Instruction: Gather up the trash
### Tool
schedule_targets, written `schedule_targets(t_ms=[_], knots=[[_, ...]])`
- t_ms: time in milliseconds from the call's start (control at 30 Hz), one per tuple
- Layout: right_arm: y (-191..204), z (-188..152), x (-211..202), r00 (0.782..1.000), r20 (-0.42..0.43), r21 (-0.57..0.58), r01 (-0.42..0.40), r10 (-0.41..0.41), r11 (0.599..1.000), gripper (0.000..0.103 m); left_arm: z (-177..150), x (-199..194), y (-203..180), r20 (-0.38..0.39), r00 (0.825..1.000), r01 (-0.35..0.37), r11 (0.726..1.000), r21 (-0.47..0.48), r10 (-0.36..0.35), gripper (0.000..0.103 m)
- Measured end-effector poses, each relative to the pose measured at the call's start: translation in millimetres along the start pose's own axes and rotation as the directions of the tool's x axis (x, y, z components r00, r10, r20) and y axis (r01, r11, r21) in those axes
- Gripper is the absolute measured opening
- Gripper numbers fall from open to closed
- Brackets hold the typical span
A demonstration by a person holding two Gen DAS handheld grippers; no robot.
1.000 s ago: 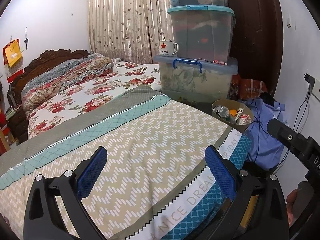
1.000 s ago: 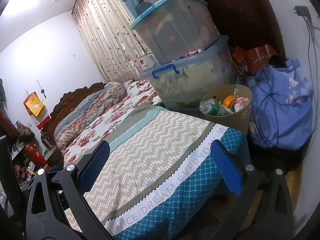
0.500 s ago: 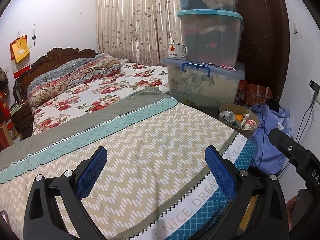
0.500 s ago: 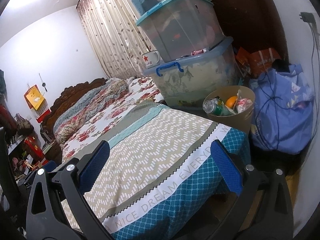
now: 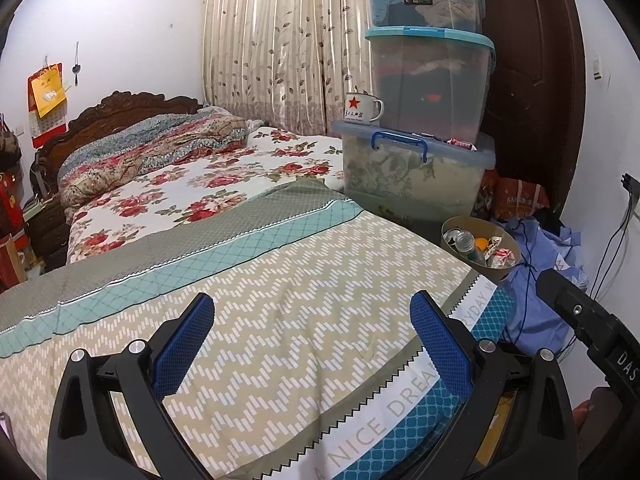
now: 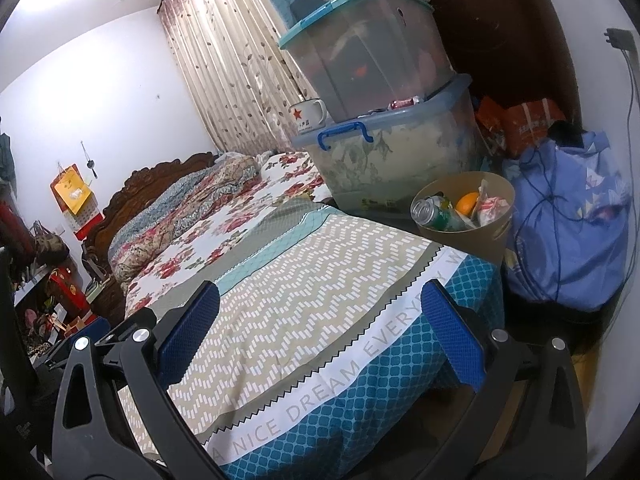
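Observation:
A tan paper bin (image 5: 502, 270) stands at the far corner of the bed and holds a green can (image 6: 436, 215), an orange fruit (image 6: 467, 202) and crumpled wrappers (image 6: 491, 205). It also shows in the right wrist view (image 6: 472, 240). My left gripper (image 5: 312, 336) is open and empty above the patterned bedspread (image 5: 304, 280). My right gripper (image 6: 320, 328) is open and empty over the bed's foot edge, short of the bin. Part of the right gripper's body (image 5: 584, 320) shows at the right of the left wrist view.
Three stacked plastic storage boxes (image 5: 420, 172) stand beyond the bed, with a white enamel mug (image 5: 362, 109) on the lowest lid. A blue cloth bundle (image 6: 568, 236) with cords lies right of the bin. A dark door (image 5: 532, 80) is behind. Curtains (image 5: 280, 48) hang at the back.
Both grippers have drawn back and risen a little, so the bin and boxes look smaller and farther. Both stay open and empty.

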State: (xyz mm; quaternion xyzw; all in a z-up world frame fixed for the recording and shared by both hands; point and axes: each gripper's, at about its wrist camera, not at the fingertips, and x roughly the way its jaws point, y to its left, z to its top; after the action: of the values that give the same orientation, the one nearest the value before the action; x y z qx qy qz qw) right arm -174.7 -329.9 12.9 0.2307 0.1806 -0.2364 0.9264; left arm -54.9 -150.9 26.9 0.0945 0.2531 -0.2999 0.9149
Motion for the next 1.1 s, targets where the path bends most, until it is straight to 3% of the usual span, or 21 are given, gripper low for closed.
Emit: schedule_targets(t_ms=[1100], knots=[[4.9,-7.8,-0.6,1.000,-0.005,0.007,-0.002,0.002,1.000,0.100,-7.7,4.8,-9.6,-0.014,1.000,-0.002,1.000,0.008,0.002,0.094]])
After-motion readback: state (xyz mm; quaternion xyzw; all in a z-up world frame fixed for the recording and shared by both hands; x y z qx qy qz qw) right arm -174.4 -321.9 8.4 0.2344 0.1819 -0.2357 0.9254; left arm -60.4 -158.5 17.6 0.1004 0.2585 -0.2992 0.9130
